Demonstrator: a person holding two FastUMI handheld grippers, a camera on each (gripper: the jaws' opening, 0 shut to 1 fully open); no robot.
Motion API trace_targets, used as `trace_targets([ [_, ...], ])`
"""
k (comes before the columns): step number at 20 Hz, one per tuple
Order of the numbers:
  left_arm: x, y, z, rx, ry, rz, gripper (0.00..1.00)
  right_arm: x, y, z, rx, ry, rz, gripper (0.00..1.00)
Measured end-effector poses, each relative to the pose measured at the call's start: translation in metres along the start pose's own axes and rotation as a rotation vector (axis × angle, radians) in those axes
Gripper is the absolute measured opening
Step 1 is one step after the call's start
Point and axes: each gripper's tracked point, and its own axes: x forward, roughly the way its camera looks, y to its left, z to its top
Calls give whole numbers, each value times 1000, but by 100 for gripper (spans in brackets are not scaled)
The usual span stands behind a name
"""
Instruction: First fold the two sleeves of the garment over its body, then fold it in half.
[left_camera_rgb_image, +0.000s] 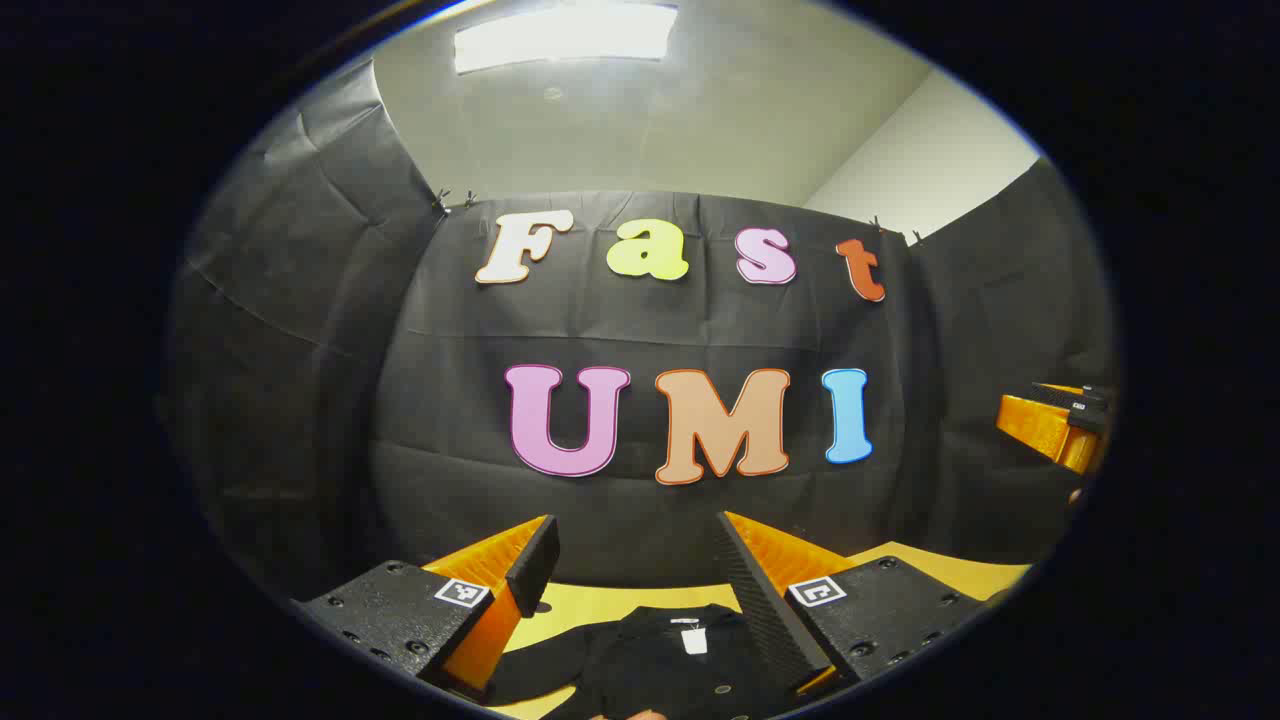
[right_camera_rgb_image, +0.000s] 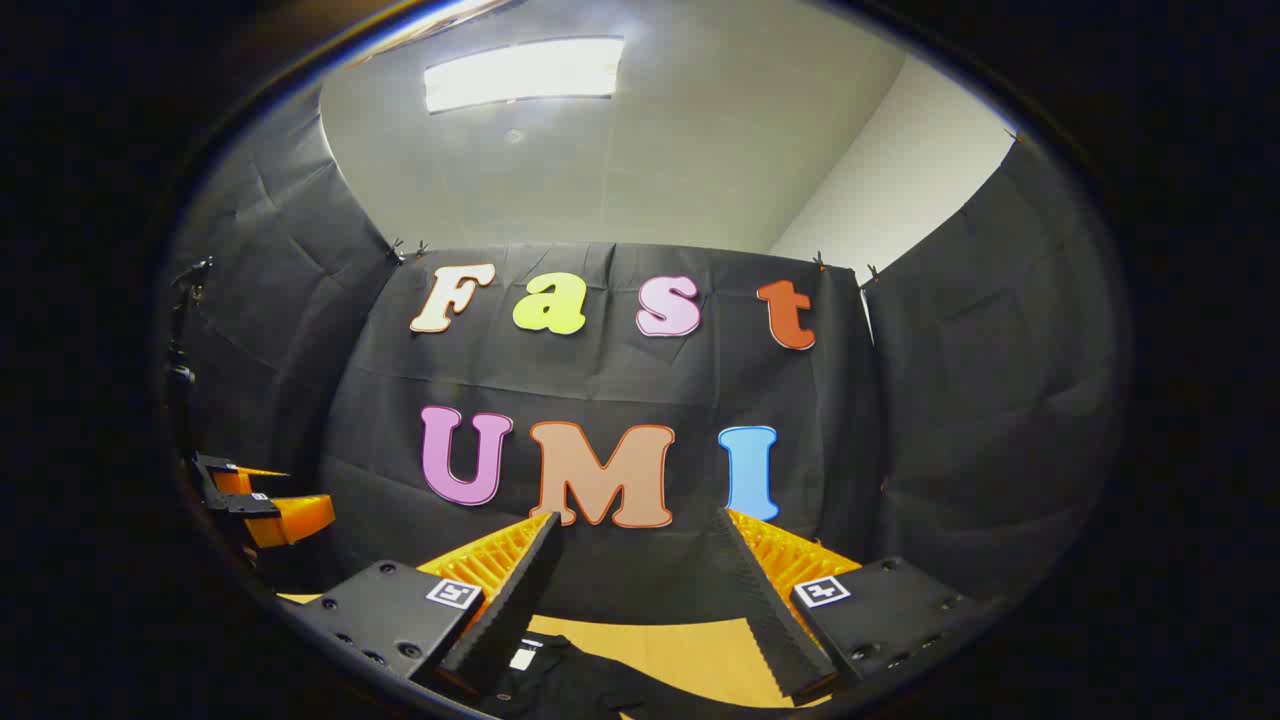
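Both grippers are held above the table, cams aimed level at the booth's black cloth wall (left_camera_rgb_image: 640, 330).

Left gripper (left_camera_rgb_image: 638, 535), left gripper view: fingers spread wide apart, nothing between them, so open and empty. Below and between the fingers lies the black fabric garment (left_camera_rgb_image: 660, 655) w/ a small white neck tag (left_camera_rgb_image: 693, 640), flat on the yellow wooden table (left_camera_rgb_image: 590, 605). Collar end points to the far side. Sleeves run past the bottom edge, so can't tell whether they're folded. Right gripper shows at the far right edge here (left_camera_rgb_image: 1055, 425), well apart from the garment.

Right gripper (right_camera_rgb_image: 640, 540), right gripper view: fingers also wide apart, empty. Garment (right_camera_rgb_image: 580, 685) sits low, near the left finger, prob. its collar part w/ tag (right_camera_rgb_image: 522, 658); table (right_camera_rgb_image: 690, 655) bare to the right of it. Left gripper visible at far left (right_camera_rgb_image: 265, 505).

White ceiling w/ a lit rectangular light panel (left_camera_rgb_image: 565, 35) overhead.
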Motion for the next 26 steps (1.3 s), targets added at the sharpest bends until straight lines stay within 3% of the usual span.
trace_targets([
  [3, 0, 16, -8, -2, 30, 0, 92, -3, 15, -6, -1, 28, 0, 97],
  [9, -3, 35, 10, -27, 8, 117, 91, 4, 30, -14, 28, 29, 96, 98],
  [13, 2, 31, 15, 21, -17, 132, 92, 17, 26, -23, 68, 52, 100, 97],
  [26, 8, 40, -20, -16, 75, 156, 92, 45, 45, -47, 78, 125, 154, 98],
])
